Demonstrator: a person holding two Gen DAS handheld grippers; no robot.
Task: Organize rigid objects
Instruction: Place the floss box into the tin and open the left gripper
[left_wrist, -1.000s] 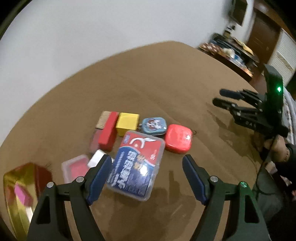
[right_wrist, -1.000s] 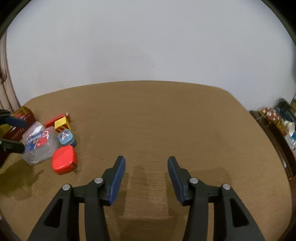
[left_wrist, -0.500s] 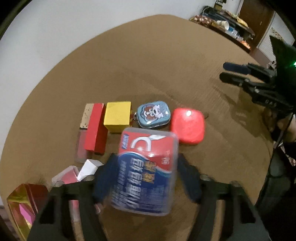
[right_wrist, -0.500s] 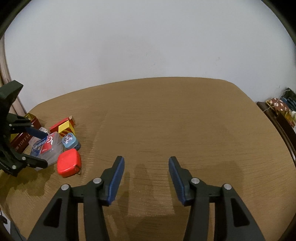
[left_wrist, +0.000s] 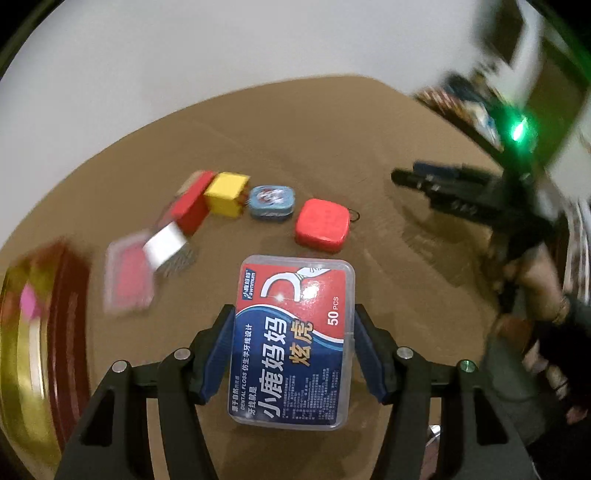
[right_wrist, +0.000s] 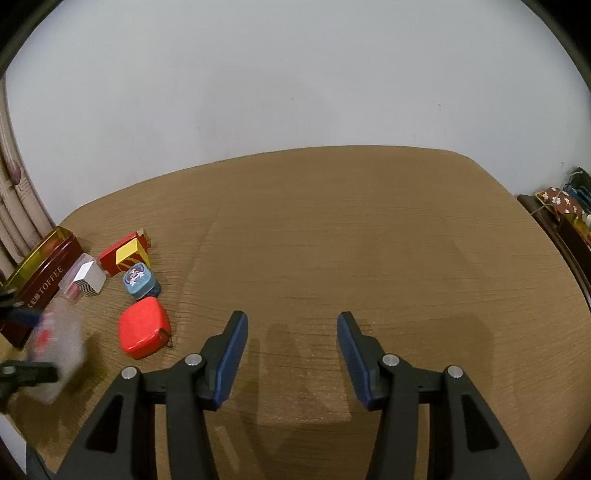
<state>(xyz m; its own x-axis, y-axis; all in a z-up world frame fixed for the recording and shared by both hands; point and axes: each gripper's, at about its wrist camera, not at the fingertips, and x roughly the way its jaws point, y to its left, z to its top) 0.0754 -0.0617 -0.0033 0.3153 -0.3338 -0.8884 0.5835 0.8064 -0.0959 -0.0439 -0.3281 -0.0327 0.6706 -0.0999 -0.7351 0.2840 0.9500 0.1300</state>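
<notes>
Floss box (left_wrist: 291, 332) lifted off brown table (right_wrist: 332, 240), left hand-held gripper (left_wrist: 291, 350) clamped on it, right hand-held gripper (right_wrist: 291, 354) apart, white wall (right_wrist: 295, 92).

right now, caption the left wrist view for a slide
Left hand-held gripper clamps a clear dental floss box above the wooden table, with a red square case beyond.

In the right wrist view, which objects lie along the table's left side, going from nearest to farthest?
Floss box in the left claw → red case → blue tin → yellow block.
</notes>
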